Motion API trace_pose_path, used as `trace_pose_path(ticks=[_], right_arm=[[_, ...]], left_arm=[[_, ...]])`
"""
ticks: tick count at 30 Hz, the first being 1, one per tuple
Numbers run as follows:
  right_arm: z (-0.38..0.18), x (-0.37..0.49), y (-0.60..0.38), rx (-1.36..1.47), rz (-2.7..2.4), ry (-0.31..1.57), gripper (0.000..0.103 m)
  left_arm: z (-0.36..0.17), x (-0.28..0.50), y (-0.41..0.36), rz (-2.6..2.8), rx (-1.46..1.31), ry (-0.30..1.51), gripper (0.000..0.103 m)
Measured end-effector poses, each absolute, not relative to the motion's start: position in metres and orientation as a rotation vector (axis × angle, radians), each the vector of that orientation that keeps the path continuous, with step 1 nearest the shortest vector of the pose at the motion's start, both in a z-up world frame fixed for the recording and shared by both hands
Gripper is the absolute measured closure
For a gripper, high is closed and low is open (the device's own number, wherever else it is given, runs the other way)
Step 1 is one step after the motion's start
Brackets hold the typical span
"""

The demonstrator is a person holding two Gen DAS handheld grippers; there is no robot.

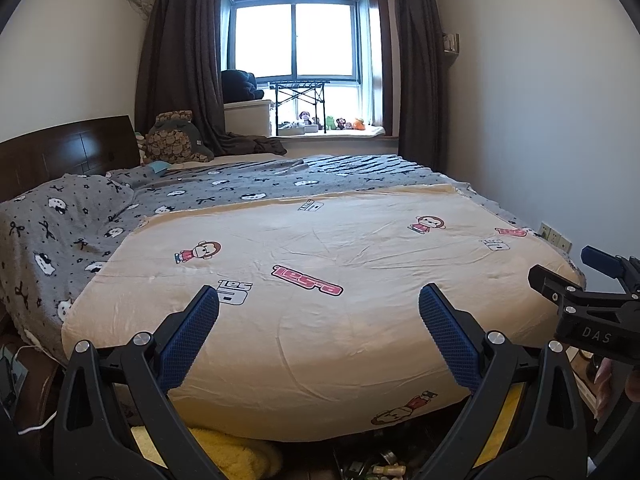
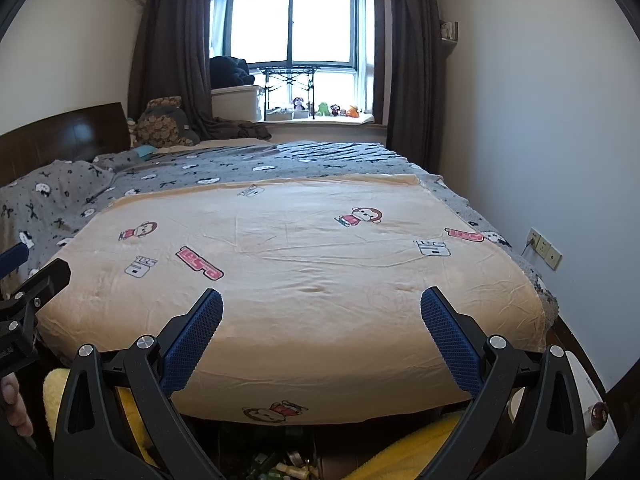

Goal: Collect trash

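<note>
Trash (image 1: 384,466): small bottles and a round tin, dim and partly hidden, on the floor at the bottom centre of the left wrist view, below the bed edge and between the two black finger frames; same cluster (image 2: 288,466) at the bottom centre of the right wrist view. Left gripper (image 1: 319,316) spread wide, nothing between the pads; right gripper (image 2: 321,318) likewise wide apart and empty, also visible at the right edge of the left view. Both hang above the near edge of the bed, well apart from the litter. Fingers (image 1: 192,336) carry blue pads with a fine waffle grid on black plastic arms with silver bolts. Cream blanket (image 1: 320,248) smooth, lightly creased, printed with cartoon monkeys and pink logos. Grey fleece cover (image 1: 60,220) beyond it, nubby, with cat faces and bows. Yellow fluffy fabric (image 1: 232,452) on the floor, lower left. Dark wooden headboard (image 1: 68,148) at left; bright window (image 1: 294,40) at top centre, flanked by dark curtains (image 1: 180,60); small plush toys (image 1: 332,122) on the sill. Pale wall (image 1: 520,100) on the right with sockets.
</note>
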State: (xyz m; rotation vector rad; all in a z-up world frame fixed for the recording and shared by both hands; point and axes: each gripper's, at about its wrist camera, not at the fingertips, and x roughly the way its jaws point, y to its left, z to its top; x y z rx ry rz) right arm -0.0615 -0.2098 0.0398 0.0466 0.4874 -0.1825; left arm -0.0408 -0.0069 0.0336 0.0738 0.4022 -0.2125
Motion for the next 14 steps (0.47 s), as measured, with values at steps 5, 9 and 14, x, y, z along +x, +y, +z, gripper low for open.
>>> trace_pose_path(ticks=[5, 9, 14], right_arm=[[0.0396, -0.0617, -0.2107, 0.048, -0.184, 0.484, 0.004], [0.039, -0.0623, -0.2114, 0.049, -0.183, 0.484, 0.004], [0.0392, -0.0625, -0.2113, 0.048, -0.183, 0.485, 0.004]], left_arm=[[0.034, -0.0403, -0.0054, -0.207, 0.072, 0.407, 0.008], [0.0336, -0.0375, -0.0032, -0.223, 0.054, 0.425, 0.008], [0.0338, -0.037, -0.0037, -0.192, 0.073, 0.418, 0.008]])
